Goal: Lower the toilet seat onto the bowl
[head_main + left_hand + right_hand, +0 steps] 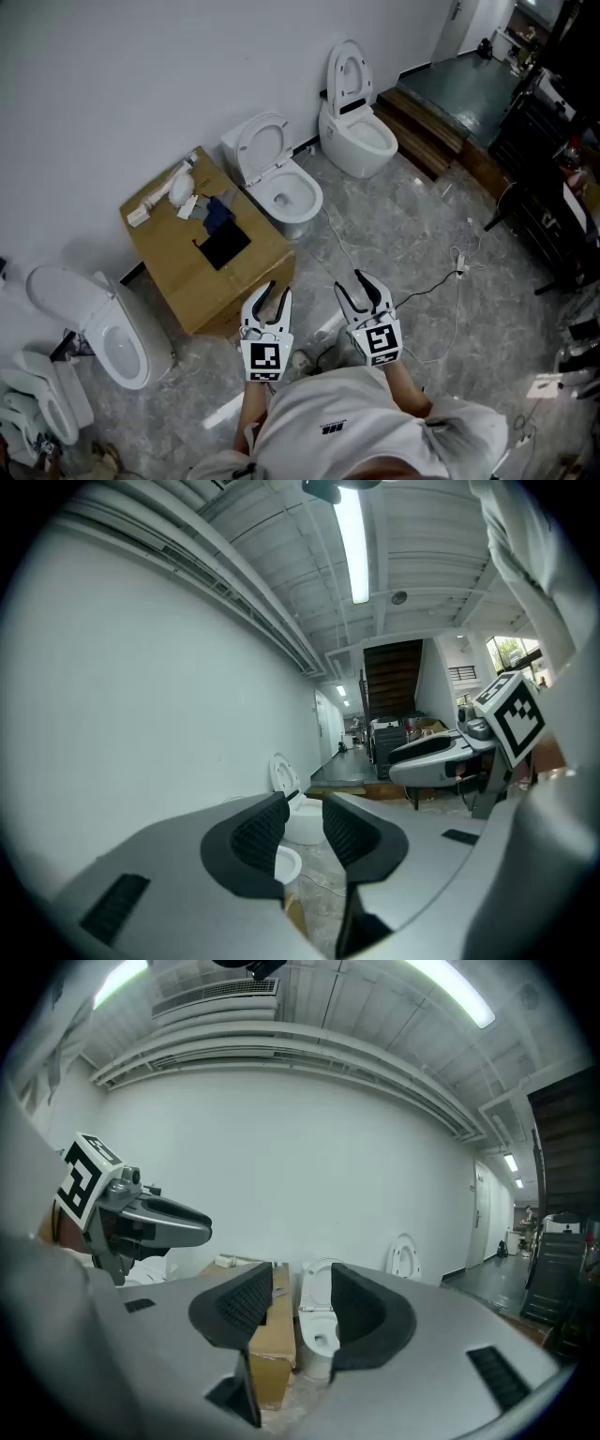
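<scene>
A white toilet [286,192] stands against the wall just right of a cardboard box, its seat [261,148] raised upright. In the right gripper view this toilet [317,1326] shows through the gap between the jaws, well ahead. My left gripper [278,289] and right gripper [356,283] hover side by side over the floor in front of the box, well short of the toilet. The left gripper [305,827] has its jaws nearly together with nothing between them. The right gripper [302,1302] stands open and empty.
A cardboard box [206,244] with small items on top stands left of the toilet. A second toilet [358,136] with its lid up is farther right, and a third toilet [112,328] at the left. A cable [441,281] trails over the grey floor; dark shelving [553,187] stands at right.
</scene>
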The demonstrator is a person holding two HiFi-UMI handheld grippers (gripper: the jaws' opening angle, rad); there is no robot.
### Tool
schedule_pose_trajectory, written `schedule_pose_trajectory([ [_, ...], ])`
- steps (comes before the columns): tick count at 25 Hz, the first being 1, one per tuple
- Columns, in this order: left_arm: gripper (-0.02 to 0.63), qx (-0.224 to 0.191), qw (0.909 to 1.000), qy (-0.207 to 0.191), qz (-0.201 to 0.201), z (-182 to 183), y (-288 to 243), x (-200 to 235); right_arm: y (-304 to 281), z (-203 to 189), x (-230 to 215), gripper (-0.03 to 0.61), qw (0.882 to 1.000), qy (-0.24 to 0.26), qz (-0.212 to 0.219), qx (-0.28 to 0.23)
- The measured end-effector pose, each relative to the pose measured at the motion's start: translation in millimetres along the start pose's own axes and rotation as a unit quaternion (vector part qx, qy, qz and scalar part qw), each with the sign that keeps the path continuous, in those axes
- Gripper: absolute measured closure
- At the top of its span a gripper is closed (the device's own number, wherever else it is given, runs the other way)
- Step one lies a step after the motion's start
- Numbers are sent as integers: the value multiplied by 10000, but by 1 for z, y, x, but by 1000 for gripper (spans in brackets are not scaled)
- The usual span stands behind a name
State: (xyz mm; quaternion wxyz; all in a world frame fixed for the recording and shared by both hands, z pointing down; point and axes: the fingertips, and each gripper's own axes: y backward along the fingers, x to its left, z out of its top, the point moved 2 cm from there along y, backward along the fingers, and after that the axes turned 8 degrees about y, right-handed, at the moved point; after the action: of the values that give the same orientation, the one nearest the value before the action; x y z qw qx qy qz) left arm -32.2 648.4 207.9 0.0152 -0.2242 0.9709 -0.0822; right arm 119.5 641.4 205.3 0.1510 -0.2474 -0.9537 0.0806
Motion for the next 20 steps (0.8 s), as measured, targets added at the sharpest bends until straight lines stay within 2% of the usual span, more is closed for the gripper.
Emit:
schedule_pose_trajectory([
  [9,479,153,9998,-66,-78,-16,-7,3,-6,-8,6,377,9998,-95,-126,-74],
  [20,488,209,9995,-237,-98,-9,-59,17,-45,-13,-24,379,9998,-135,-132,-33],
])
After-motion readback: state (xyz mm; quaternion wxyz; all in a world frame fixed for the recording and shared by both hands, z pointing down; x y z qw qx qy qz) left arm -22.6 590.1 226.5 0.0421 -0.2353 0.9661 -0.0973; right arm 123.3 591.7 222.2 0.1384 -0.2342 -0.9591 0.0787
